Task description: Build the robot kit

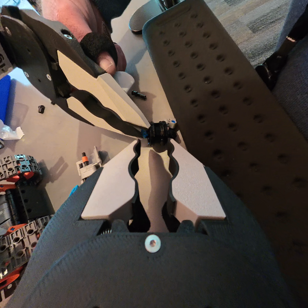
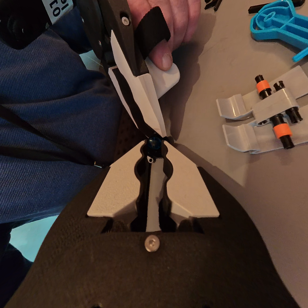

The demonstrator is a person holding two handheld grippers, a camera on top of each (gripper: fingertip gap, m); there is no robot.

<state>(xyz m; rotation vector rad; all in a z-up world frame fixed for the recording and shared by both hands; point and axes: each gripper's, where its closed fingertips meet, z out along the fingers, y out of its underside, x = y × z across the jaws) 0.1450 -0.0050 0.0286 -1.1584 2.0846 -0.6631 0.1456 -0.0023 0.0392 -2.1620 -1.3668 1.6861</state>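
A small black ribbed wheel piece (image 1: 157,133) with a blue pin end (image 2: 153,141) and a tiny white connector (image 1: 171,122) is held just above the grey table (image 1: 83,130), between both grippers. My left gripper (image 1: 155,142) is shut on the wheel from below in its own view. It enters the right wrist view from above (image 2: 160,134). My right gripper (image 2: 155,143) is shut on the blue pin end of the same piece. It reaches in from the upper left in the left wrist view (image 1: 144,132). A hand (image 2: 163,33) holds each gripper.
A dark perforated chair panel (image 1: 216,116) runs along the table's edge. A tracked brick model (image 1: 18,183), a grey part with an orange bush (image 1: 88,164) and a loose black pin (image 1: 138,95) lie left. Grey panels with orange bushes (image 2: 266,116) and a blue tool (image 2: 280,25) lie right. Only a small space, under 4 cm, lies between the two pairs of fingers.
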